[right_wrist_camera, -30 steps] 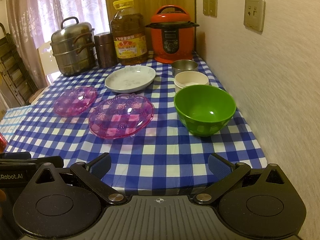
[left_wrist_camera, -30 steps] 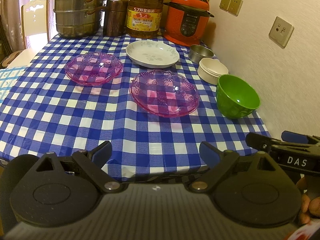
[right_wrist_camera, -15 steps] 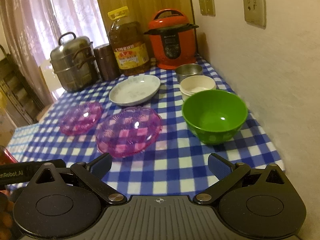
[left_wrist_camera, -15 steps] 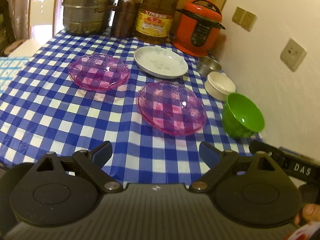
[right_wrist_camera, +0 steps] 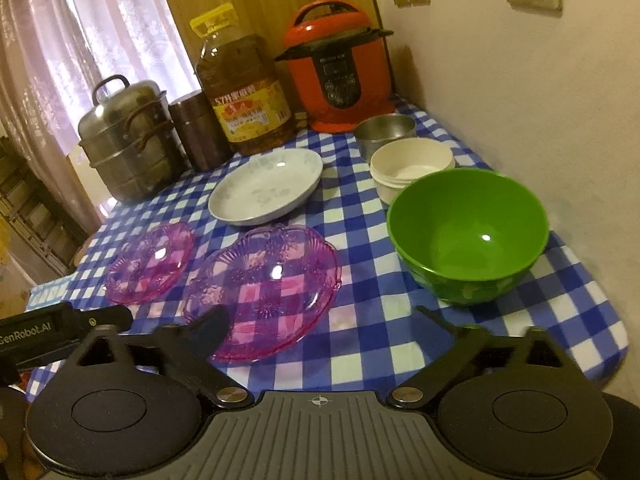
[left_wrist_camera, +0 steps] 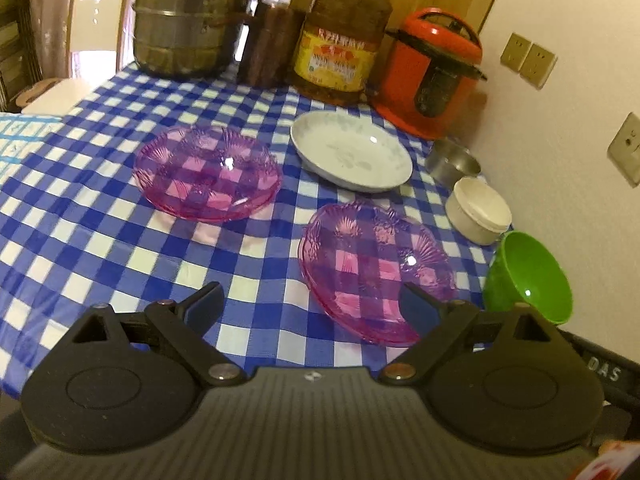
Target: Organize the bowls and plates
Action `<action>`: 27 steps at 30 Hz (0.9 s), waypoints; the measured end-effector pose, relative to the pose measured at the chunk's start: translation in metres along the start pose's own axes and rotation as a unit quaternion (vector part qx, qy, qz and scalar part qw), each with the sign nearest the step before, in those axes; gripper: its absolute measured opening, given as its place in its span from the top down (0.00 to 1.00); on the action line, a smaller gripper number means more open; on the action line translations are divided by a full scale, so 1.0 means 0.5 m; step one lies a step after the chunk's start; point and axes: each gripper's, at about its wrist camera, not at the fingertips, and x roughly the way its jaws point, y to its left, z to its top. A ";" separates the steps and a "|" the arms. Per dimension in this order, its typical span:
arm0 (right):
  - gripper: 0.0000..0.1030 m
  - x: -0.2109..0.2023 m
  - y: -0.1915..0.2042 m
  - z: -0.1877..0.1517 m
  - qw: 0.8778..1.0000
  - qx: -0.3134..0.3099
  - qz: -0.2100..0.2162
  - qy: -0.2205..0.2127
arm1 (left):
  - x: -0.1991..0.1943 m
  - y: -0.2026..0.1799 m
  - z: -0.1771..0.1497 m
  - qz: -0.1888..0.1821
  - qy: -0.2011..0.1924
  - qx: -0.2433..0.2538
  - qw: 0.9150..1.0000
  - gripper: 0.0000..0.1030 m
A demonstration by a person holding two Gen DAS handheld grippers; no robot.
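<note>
Your deep glossy green plastic bowl (right_wrist_camera: 468,236) stands upright and empty by the wall, at the near right corner of the surface (right_wrist_camera: 360,344) with its blue-and-white checked cloth. Just behind it sits a stack of cream round bowls (right_wrist_camera: 412,168), nothing visible in the top one, and behind that a small steel bowl (right_wrist_camera: 386,130), its inside hard to read. The shallow white ceramic plate with a faint floral print (right_wrist_camera: 266,190) lies flat and bare nearer the middle.

Two clear pink moulded-plastic dishes with scalloped, shell-patterned rims lie flat and empty. The nearer pink dish (right_wrist_camera: 260,292) is an oval whose long axis runs from the near left toward the far right in your right view. The farther pink dish (left_wrist_camera: 206,172) lies apart to its left.

Your right gripper (right_wrist_camera: 324,320) has just been closing a little, yet its jaws stand wide with nothing between them; its left finger overlaps the nearer dish's rim in the picture. Your left gripper (left_wrist_camera: 312,304) also has wide, empty jaws above the cloth.
</note>
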 end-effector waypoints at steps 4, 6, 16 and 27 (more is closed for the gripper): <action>0.25 0.048 -0.013 -0.001 1.000 0.010 0.000 0.013 | 0.051 0.002 -0.004 -0.010 0.023 0.007 1.000 0.12; 0.30 0.069 -0.020 -0.002 1.000 0.014 0.000 0.019 | 0.074 0.000 -0.008 -0.010 0.030 0.013 0.999 0.16; 0.52 0.149 -0.033 -0.004 0.999 0.025 0.002 0.047 | 0.160 -0.008 -0.012 -0.009 0.055 0.010 0.998 0.38; 0.65 0.187 -0.042 -0.003 0.997 0.050 0.011 0.061 | 0.195 0.003 -0.011 -0.016 0.061 -0.006 0.998 0.67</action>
